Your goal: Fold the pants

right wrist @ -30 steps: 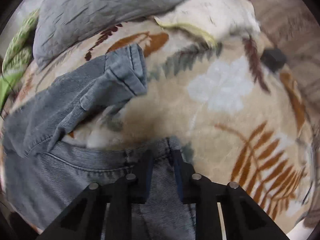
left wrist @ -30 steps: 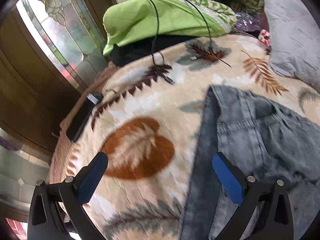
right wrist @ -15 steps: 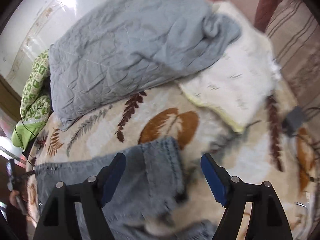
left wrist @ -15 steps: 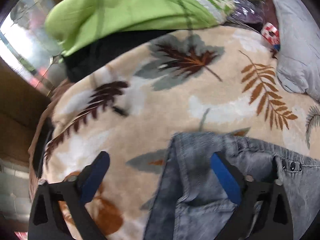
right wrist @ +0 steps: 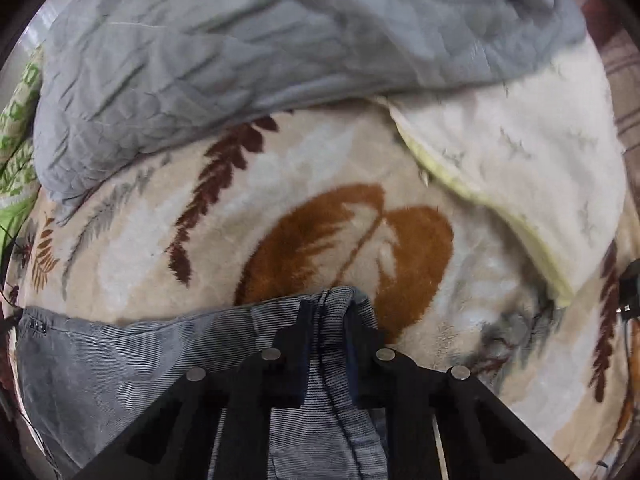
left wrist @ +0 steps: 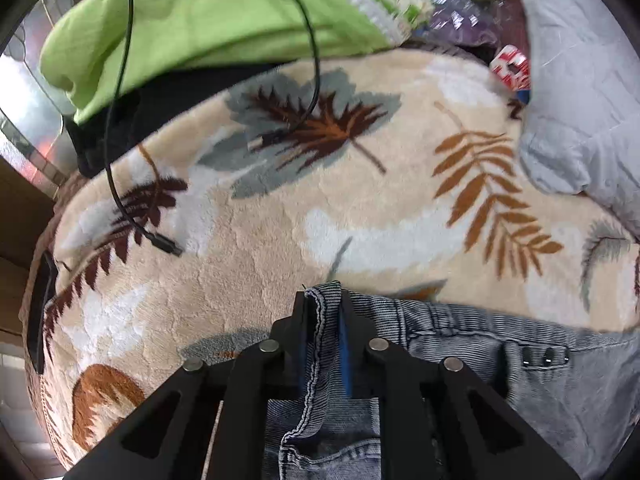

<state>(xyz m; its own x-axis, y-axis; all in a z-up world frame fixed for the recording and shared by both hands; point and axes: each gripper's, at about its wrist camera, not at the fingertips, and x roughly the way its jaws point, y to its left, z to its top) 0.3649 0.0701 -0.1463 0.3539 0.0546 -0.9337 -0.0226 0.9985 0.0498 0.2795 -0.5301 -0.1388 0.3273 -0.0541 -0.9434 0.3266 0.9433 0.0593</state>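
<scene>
Grey-blue denim pants [left wrist: 520, 368] lie on a cream blanket with a leaf print [left wrist: 260, 240]. In the left wrist view my left gripper [left wrist: 323, 304] is shut on a stitched corner of the pants at their left edge, the seam bunched between the pads. In the right wrist view the same pants [right wrist: 120, 360] stretch to the left, and my right gripper [right wrist: 328, 308] is shut on their right corner, a fold of denim pinched upright between the black fingers [right wrist: 360, 328].
A lime green cover [left wrist: 200, 20] and a black cable with its plug [left wrist: 160, 242] lie at the far left. A grey quilt [right wrist: 260, 48] is heaped behind, with a cream throw [right wrist: 520, 168] to the right and a dark charger [right wrist: 630, 284] at the edge.
Both grippers were open over the pants' edge half a second ago. Each has now dropped onto a corner of the pants and shut on the denim.
</scene>
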